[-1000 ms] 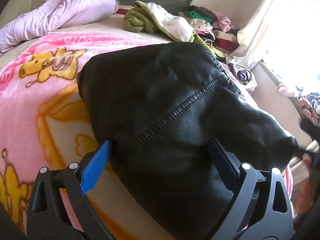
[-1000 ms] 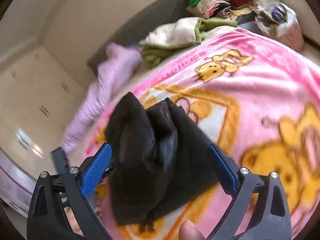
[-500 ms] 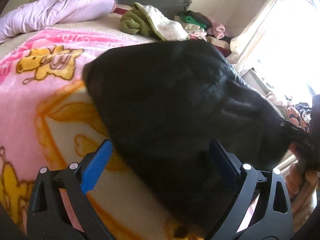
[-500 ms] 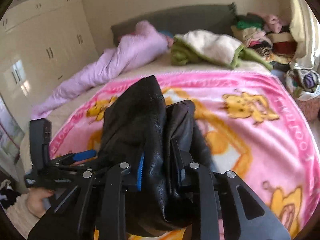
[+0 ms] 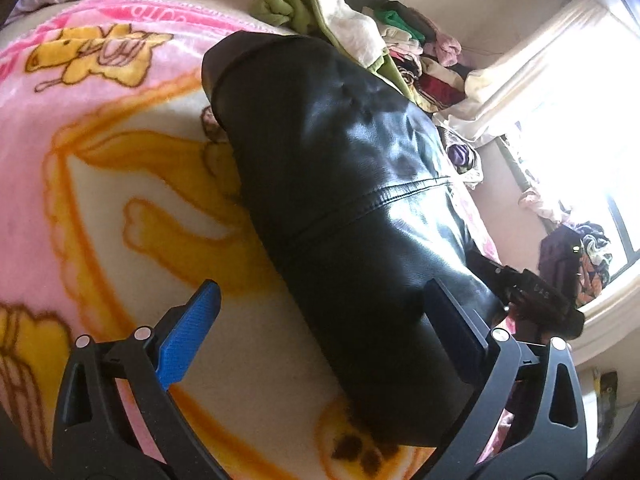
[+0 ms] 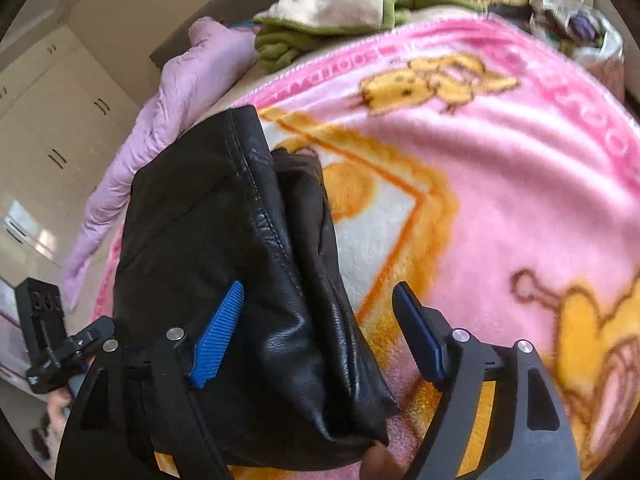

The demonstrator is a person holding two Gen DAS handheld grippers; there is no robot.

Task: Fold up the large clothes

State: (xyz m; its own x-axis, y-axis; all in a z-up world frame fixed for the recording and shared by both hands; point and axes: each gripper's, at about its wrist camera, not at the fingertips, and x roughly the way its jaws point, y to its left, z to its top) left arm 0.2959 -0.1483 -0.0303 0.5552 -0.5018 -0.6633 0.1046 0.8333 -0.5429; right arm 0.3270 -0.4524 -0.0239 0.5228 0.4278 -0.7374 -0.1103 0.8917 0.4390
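Observation:
A black leather garment (image 5: 344, 184) lies folded in a thick bundle on the pink cartoon blanket (image 5: 100, 168). My left gripper (image 5: 320, 320) is open, its jaws spread wide at the bundle's near end, the right pad against the leather. In the right wrist view the same bundle (image 6: 224, 248) lies under my right gripper (image 6: 320, 328), which is open, with the blue left pad (image 6: 218, 336) resting on the leather and the right pad over the blanket (image 6: 500, 184).
A green and white towel pile (image 5: 316, 12) and stacked clothes (image 5: 420, 52) lie at the bed's far end. A lilac quilt (image 6: 172, 108) lies along the bed's far side. A bright window (image 5: 580, 120) and wardrobes (image 6: 48, 128) border the room.
My right gripper was shut on the leather bundle half a second ago and has opened. The bundle has dropped onto the blanket. My left gripper stayed open.

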